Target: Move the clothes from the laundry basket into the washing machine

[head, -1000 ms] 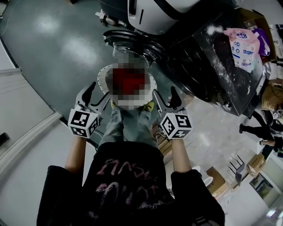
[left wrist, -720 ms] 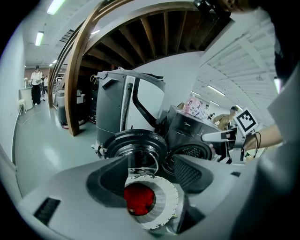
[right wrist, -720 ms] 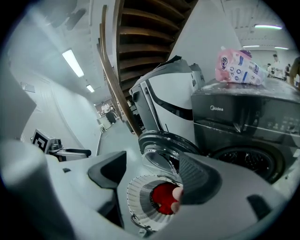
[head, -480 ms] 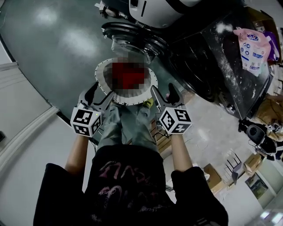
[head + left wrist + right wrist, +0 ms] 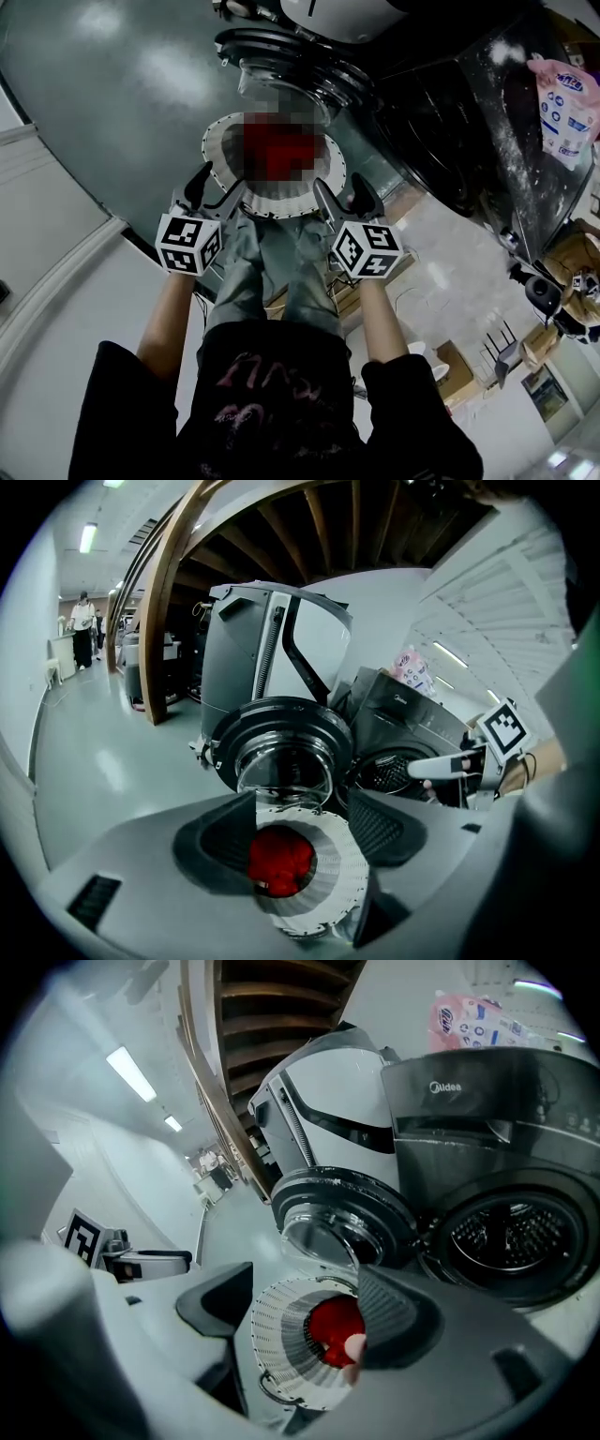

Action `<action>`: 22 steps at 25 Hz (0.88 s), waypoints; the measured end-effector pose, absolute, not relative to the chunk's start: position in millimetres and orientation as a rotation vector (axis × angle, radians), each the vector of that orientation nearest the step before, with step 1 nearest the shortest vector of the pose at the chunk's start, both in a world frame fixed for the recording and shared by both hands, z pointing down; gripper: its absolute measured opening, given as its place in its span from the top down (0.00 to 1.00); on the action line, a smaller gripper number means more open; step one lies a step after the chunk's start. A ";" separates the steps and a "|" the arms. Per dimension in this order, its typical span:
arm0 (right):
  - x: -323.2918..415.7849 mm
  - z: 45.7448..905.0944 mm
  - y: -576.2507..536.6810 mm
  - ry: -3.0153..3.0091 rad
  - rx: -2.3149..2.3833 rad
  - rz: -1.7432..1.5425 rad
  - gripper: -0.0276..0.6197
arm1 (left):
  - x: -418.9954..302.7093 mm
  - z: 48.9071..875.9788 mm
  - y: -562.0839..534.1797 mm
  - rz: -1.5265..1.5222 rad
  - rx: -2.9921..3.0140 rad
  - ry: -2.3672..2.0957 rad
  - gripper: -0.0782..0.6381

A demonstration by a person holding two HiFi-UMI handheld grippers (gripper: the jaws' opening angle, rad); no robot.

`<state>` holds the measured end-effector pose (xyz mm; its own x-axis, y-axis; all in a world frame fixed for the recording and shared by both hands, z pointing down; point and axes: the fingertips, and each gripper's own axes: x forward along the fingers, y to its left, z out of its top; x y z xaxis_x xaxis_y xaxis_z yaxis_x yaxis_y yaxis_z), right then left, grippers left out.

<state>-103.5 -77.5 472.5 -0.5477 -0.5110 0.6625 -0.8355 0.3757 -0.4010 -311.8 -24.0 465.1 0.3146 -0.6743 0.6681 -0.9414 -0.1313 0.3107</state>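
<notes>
Left gripper (image 5: pixel 215 190), jaws spread and empty, near the left rim of the white laundry basket (image 5: pixel 220 155); red garment (image 5: pixel 279 862) lies inside the basket; right gripper (image 5: pixel 343 197), jaws likewise spread and empty, near its right rim; washing machine (image 5: pixel 450 122), door open, just beyond

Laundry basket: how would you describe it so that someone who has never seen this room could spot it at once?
Find the dark washing machine with its round glass door swung open. On the grey floor right by that door stands the laundry basket. It is the only round white thing down there, its wall made of thin slats, with red clothes lying inside.
</notes>
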 end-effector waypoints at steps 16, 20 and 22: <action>-105.6 602.3 -57.8 -2.073 1.142 1.110 0.42 | -319.1 580.2 -24.8 0.453 1.716 -1.478 0.45; -105.1 640.2 -55.8 -2.039 1.143 1.152 0.42 | -318.5 613.6 -26.1 0.480 1.710 -1.460 0.45; -103.8 660.6 -55.1 -2.019 1.134 1.153 0.42 | -317.3 631.2 -27.2 0.483 1.700 -1.445 0.45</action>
<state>-103.8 -55.1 660.6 -0.4944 -0.3981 0.7727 -0.8678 0.2765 -0.4128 -317.3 -27.2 631.2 0.2638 -0.6191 0.7397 -0.9394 0.0091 0.3426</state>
